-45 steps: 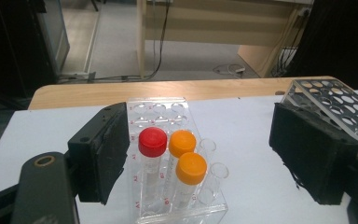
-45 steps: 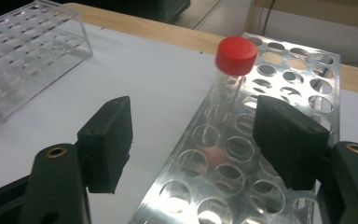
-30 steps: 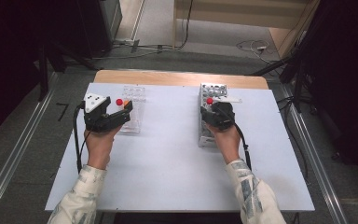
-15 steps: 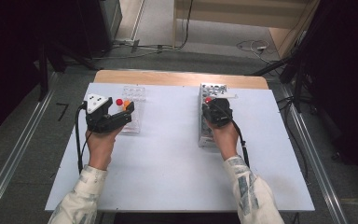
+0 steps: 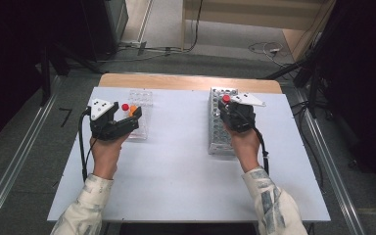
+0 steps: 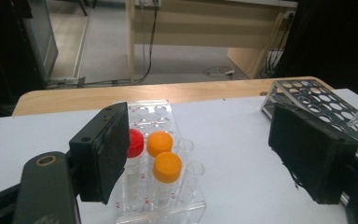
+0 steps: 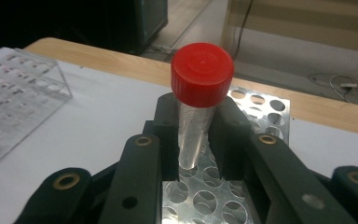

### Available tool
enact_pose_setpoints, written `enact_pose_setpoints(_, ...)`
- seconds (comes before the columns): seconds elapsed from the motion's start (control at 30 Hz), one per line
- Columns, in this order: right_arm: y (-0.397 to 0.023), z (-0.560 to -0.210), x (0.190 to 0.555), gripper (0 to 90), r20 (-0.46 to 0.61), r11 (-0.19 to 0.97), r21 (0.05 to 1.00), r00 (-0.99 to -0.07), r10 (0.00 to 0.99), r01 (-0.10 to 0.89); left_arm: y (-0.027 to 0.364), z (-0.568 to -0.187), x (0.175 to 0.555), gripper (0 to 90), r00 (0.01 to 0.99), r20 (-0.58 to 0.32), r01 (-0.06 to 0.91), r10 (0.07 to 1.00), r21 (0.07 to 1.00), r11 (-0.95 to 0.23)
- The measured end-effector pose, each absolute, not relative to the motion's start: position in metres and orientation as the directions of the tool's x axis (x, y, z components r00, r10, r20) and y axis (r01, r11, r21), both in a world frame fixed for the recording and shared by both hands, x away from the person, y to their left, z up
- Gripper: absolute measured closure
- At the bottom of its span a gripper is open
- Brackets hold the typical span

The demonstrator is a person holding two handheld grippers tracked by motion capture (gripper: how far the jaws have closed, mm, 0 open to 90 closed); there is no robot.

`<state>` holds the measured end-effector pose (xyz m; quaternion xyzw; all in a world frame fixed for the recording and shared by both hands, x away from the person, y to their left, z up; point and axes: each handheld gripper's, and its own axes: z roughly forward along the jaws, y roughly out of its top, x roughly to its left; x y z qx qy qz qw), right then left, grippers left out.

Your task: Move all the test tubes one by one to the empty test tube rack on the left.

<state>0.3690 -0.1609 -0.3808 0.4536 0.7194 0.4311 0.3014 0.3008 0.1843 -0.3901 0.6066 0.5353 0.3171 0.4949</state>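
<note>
- A white table point(image 5: 176, 176) with a wooden far edge point(image 5: 186, 82).
- Grey floor point(image 5: 200, 58) beyond it, with cables point(image 5: 262, 48) lying on it.
- A pale wooden bench point(image 6: 205, 28) stands behind.
- A dark cabinet point(image 5: 105, 22) at far left.
- Metal rails point(image 5: 14, 161) run alongside the table.

Each hand carries a black two-jaw gripper: the left gripper point(image 5: 127, 120) and the right gripper point(image 5: 227, 108) both bear a pale grey three-cornered plate on top, and a black cable trails from each back along the forearm toward the near table edge. Up close the jaws are matte black blocks faced with dark, slightly frayed pads point(image 6: 312, 158), mounted on black link arms with brass-ringed pivot holes and small screws. The person wears long white sleeves point(image 5: 274, 205) patterned with faint grey markings, cuffs ending at the wrists.
</note>
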Motion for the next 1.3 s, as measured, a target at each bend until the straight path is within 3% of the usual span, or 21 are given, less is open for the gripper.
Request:
enact_pose_setpoints(0.4,-0.145,-0.385,0.325,71.5,-0.028,0.264,0.903,-0.566,0.824,0.339,0.165,-0.382,0.291,21.0,0.306,-0.139,0.32,0.942,0.947,0.035)
enact_pose_setpoints(0.7,-0.106,-0.408,0.304,71.5,-0.027,0.349,0.877,-0.692,0.722,0.329,0.125,-0.378,0.277,21.3,0.452,-0.109,0.312,0.885,0.949,-0.043)
enact_pose_setpoints(0.9,-0.09,-0.417,0.298,71.4,-0.027,0.377,0.867,-0.726,0.687,0.325,0.104,-0.38,0.271,23.7,0.53,-0.095,0.317,0.843,0.944,-0.093)
enact_pose_setpoints(1.17,-0.079,-0.421,0.295,71.4,-0.028,0.391,0.864,-0.745,0.666,0.317,0.093,-0.39,0.273,40.1,0.597,-0.103,0.356,0.796,0.923,-0.148)
enact_pose_setpoints(1.3,-0.078,-0.421,0.294,71.4,-0.027,0.393,0.863,-0.749,0.663,0.317,0.091,-0.394,0.274,54.2,0.616,-0.093,0.357,0.782,0.918,-0.171)
